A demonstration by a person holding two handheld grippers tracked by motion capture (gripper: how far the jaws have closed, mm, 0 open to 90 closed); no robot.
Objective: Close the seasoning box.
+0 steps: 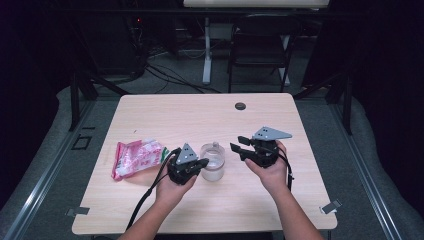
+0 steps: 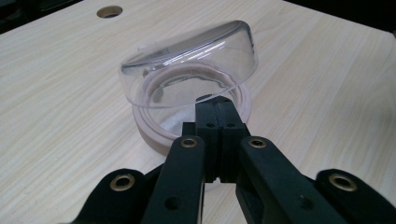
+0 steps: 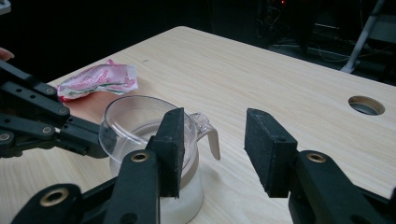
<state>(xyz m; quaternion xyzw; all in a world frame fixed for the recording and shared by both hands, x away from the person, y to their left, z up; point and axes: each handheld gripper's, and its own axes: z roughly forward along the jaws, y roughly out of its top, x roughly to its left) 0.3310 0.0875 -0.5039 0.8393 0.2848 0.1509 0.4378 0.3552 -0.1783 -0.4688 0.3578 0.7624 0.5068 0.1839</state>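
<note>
A clear jar stands mid-table, its lid tilted up off the rim. The left gripper pinches the lid's near edge, jaws tight. The right gripper hovers just right of the jar, jaws wide. A pink packet lies left

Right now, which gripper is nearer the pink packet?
Left. The left gripper sits just beside the pink packet, clamped on the clear container; the right gripper is beyond that container.
</note>
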